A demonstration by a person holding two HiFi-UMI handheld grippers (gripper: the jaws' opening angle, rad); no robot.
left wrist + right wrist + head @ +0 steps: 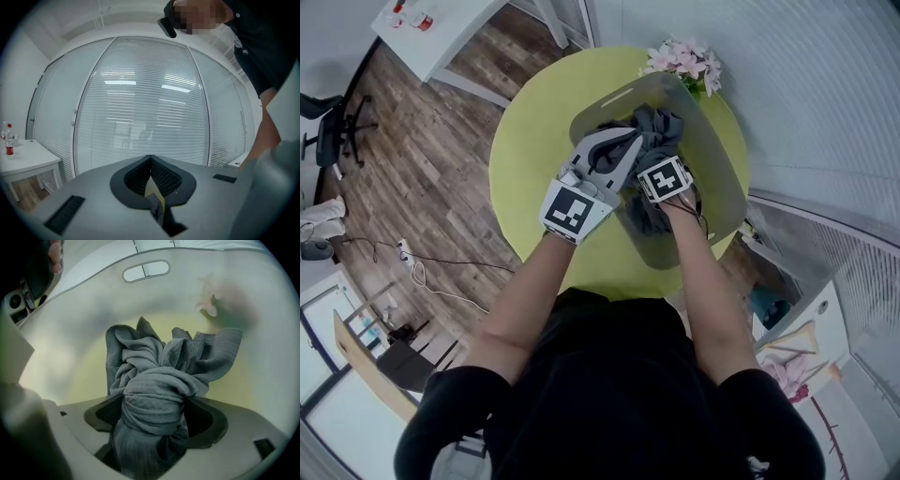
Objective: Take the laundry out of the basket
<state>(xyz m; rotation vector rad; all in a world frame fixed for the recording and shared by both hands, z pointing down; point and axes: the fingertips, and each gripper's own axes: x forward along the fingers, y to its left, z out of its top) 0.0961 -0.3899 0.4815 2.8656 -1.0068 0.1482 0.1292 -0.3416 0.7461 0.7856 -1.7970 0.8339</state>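
Crumpled grey laundry (661, 127) lies in a translucent grey basket (717, 178) on a round yellow-green table (525, 169). My right gripper (154, 401) reaches into the basket. Its jaws stand wide, with a twisted bundle of the grey laundry (159, 366) between them. Dark pad surface shows on both sides of the bundle, so the pads do not seem to press on it. My left gripper (623, 150) is at the basket's left rim beside the cloth, tilted upward toward the window blinds. The left gripper (150, 161) is shut, with nothing in it.
Pink flowers (684, 64) stand on the table behind the basket's far end. The basket wall (93, 301) with its handle slot (145, 270) rises ahead of the right gripper. A white side table (431, 28) and an office chair (333, 127) stand on the wooden floor to the left.
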